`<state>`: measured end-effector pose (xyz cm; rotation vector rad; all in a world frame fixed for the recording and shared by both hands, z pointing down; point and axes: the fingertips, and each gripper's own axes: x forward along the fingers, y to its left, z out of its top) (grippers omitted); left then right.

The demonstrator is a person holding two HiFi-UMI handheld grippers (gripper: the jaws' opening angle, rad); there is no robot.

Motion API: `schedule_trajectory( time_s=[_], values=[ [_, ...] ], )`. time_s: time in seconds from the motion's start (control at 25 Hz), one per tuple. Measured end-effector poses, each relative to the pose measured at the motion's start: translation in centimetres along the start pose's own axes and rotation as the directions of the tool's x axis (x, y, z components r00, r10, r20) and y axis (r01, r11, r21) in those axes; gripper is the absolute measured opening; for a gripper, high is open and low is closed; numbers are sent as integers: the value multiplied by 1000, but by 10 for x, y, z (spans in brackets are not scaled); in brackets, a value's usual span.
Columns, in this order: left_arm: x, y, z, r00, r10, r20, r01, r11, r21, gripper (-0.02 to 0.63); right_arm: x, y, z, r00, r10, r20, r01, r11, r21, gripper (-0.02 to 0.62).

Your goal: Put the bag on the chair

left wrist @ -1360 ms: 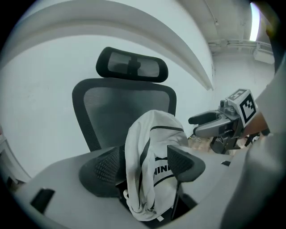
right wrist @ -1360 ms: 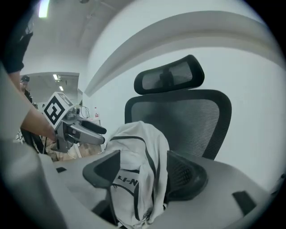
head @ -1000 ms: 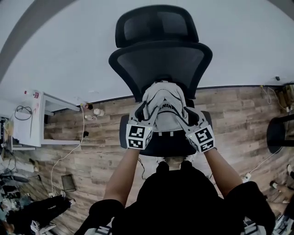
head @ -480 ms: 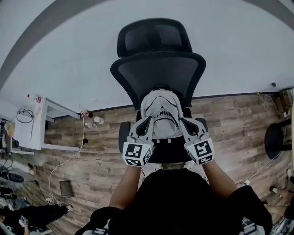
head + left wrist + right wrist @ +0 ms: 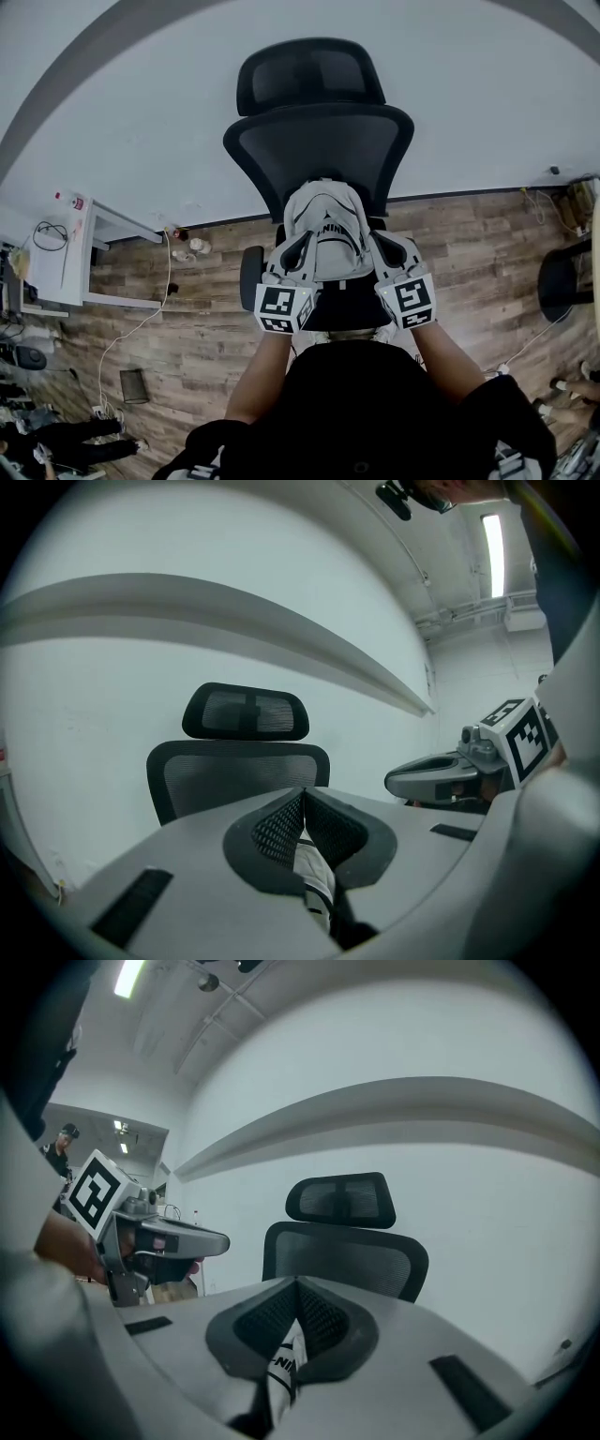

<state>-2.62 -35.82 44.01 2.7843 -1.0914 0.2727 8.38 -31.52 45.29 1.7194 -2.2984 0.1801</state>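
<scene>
A white bag with black trim and lettering (image 5: 326, 232) stands on the seat of a black mesh office chair (image 5: 319, 141), against its backrest. My left gripper (image 5: 298, 249) is shut on the bag's left strap, and a fold of white strap (image 5: 314, 874) shows pinched between its jaws. My right gripper (image 5: 375, 247) is shut on the bag's right strap (image 5: 282, 1363) in the same way. Both grippers sit level with each other at the bag's two sides. The chair's backrest (image 5: 239, 772) and headrest (image 5: 342, 1199) rise just beyond the jaws in both gripper views.
A white wall stands right behind the chair. On the wood floor, a white desk (image 5: 70, 253) with cables stands at the left, and another dark chair (image 5: 567, 277) sits at the right edge. Small items and a cord (image 5: 141, 319) lie on the floor left of the chair.
Both grippers' jaws have closed on the bag's straps. The bag and grippers have shifted slightly on the seat; the head view has moved a little.
</scene>
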Motion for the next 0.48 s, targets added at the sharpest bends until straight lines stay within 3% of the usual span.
schedule_trajectory(
  time_s=[0.48],
  values=[
    [-9, 1, -12, 1000, -2, -31, 2, 1000, -11, 23, 2, -3, 5, 999, -50, 20, 50, 999, 0, 20]
  ],
)
